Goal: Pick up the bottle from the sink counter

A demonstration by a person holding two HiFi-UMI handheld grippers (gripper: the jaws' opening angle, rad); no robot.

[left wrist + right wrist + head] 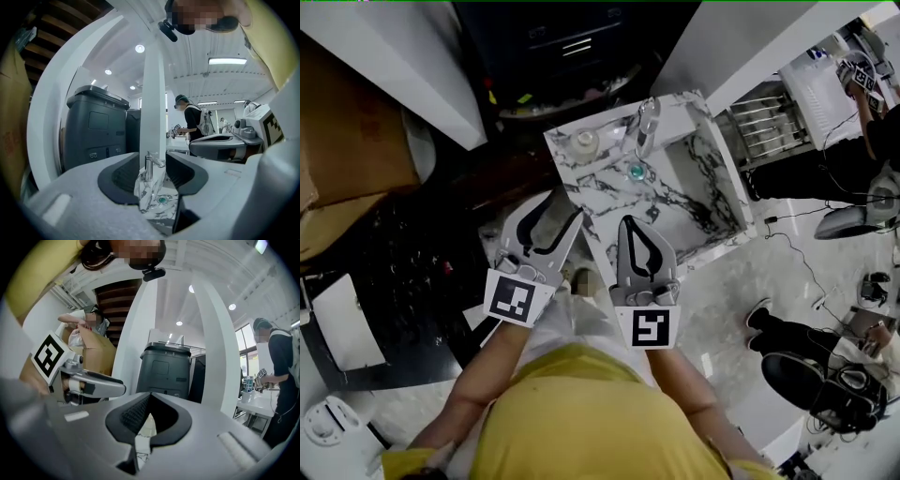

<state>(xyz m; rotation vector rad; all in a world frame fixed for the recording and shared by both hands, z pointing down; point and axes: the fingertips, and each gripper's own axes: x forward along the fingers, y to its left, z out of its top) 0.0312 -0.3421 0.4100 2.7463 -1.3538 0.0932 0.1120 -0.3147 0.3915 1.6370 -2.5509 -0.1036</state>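
Eyes on the small white bottle (584,142), standing at the far left corner of the black-veined white marble sink bench (595,192), just left of the chrome tap (645,127). It looks light and stiff, probably smooth plastic, so it could slip or tip. Best taken across the body, below the cap. The left tool (561,208) hovers at the bench's near left edge, jaws partway apart, nothing between them. The right tool (630,225) is pinched closed, empty, over the near rim.
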